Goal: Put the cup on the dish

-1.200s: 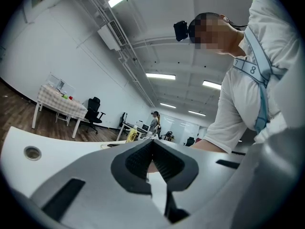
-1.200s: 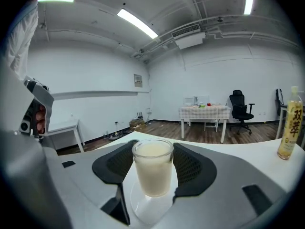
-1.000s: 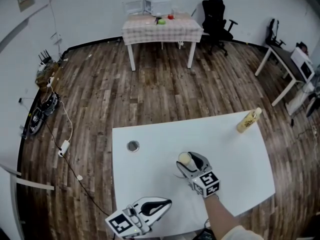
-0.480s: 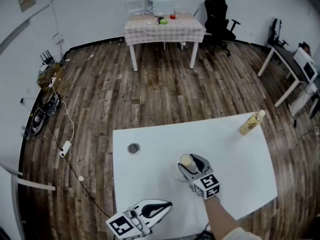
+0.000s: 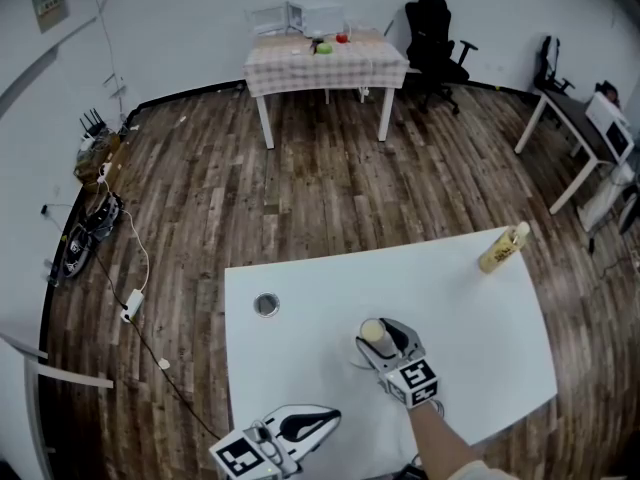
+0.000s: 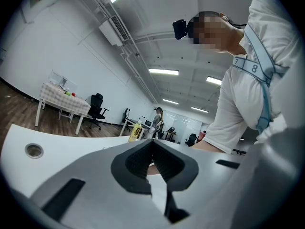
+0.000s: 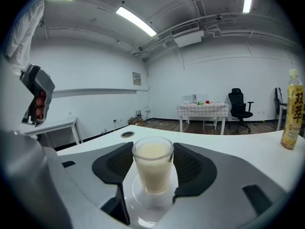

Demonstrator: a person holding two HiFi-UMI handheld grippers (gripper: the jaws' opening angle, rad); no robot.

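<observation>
Hardly anything has moved since a second ago: the cup and your right tool keep the same spot relative to the round fitting, and only the view has drifted a little. Nearest you, your left tool (image 6: 153, 144) lies low by the near edge of the tabletop (image 5: 300, 358), its jaws closed tip to tip on nothing. Just beyond it, your right tool (image 5: 378, 336) is closed around the cup (image 7: 152, 171), with a pad against each side of the wall as far as can be seen. The cup stands upright and seems to rest on the clear dish (image 7: 145, 216) beneath it, so the placing looks done or nearly so. Treat the cup as a small, smooth glass filled almost to the rim with a pale creamy drink. It is probably stiff, slippery and breakable, and heavier than it looks. Hold it at mid-wall, below the rim, and keep it level so nothing slops over. The dish may also be glass and might skid if nudged. Farther out lie the round fitting (image 5: 265, 305) and a yellow bottle (image 5: 500, 247). Across the wooden floor stand a cloth-covered table (image 5: 325, 60) and a black chair (image 5: 435, 36).
</observation>
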